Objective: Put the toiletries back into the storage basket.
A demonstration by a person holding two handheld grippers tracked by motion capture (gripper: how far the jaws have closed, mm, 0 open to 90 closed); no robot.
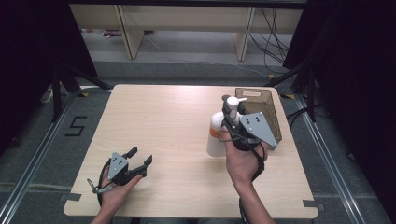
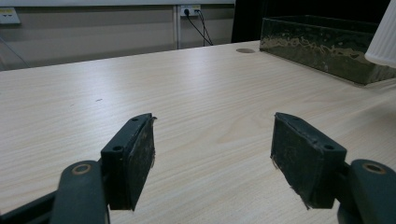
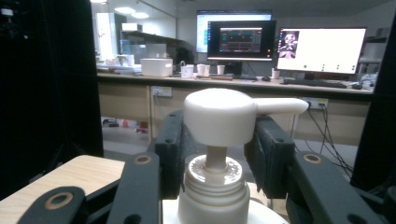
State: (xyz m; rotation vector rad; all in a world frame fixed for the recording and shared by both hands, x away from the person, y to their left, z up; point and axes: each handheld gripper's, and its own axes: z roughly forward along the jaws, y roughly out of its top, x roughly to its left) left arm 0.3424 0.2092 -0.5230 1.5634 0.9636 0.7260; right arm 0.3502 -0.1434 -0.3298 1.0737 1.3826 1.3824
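Note:
A white pump bottle [image 1: 215, 133] with an orange label is at the table's right of centre. My right gripper [image 1: 232, 112] is shut on its neck just under the pump head. In the right gripper view the two black jaws flank the white pump head [image 3: 219, 116], whose spout points right. In the left gripper view the bottle's ribbed base [image 2: 385, 37] hangs a little above the tabletop, over its own shadow. My left gripper [image 1: 141, 156] rests low at the table's front left, open, with nothing between its pads [image 2: 140, 154].
A dark translucent tray [image 1: 271, 116] with a handle cut-out lies at the back right of the wooden table [image 1: 163, 116], just behind the bottle; its long wall [image 2: 317, 51] shows in the left gripper view. Stands and cables surround the table on the floor.

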